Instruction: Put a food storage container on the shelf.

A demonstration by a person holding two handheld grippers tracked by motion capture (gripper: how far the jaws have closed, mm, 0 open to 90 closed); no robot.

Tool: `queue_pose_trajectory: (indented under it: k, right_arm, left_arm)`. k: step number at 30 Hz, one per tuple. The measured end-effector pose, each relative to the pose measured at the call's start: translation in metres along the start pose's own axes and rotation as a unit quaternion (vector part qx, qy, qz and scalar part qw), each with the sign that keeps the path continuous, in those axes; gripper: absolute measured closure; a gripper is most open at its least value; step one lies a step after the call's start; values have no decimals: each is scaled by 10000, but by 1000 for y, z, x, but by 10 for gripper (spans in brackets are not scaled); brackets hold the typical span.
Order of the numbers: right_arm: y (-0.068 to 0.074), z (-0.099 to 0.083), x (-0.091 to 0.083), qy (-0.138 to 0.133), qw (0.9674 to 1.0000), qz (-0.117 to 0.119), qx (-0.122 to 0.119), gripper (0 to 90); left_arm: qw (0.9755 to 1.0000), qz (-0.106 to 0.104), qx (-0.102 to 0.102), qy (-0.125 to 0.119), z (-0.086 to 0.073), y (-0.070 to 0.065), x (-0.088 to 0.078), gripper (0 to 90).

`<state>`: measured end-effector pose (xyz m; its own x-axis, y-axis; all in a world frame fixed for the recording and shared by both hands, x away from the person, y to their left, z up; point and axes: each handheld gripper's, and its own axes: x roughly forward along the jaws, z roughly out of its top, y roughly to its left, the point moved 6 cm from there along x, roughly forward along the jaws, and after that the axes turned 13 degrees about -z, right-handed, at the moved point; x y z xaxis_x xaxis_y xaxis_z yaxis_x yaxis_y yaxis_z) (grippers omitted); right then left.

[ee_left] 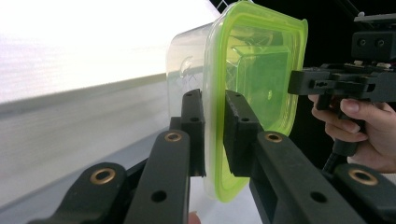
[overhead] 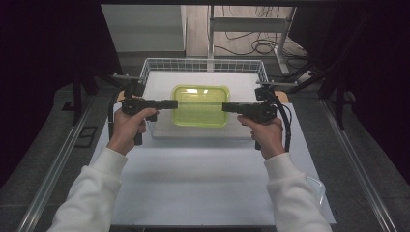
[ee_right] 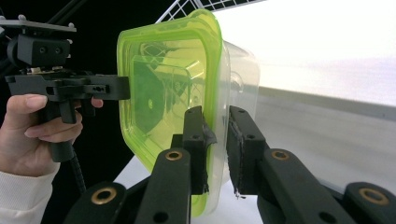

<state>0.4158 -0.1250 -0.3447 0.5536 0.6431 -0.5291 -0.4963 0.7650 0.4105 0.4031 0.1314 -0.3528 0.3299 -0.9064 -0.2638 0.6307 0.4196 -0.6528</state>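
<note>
Near the person, the front of the table [overhead: 203, 183] lies bare. Farther off, the left gripper [overhead: 170, 104] and right gripper [overhead: 228, 107] meet a box [overhead: 200, 105] from opposite sides, over a wire basket [overhead: 203, 64] at the table's far edge. In each gripper view the jaws are nearly shut, pinching the rim of the green lid [ee_left: 257, 56] on the clear box. The box looks lifted off its white base. To carry it well, I judge both hands should rise together, keep the lid level, and hold steady pressure so the rim cannot slip.
</note>
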Motion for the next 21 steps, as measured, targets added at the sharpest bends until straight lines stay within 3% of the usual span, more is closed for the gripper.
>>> queue_pose_trajectory:
  k: [14,21]
  right_arm:
    - [-14,29,14,117,9996,153,201,778]
    - [-23,41,24,130,9993,146,321,779]
  left_arm:
    - [9998,47,-162,82,32,12,7,801]
    - [9996,12,-287,56,43,25,13,801]
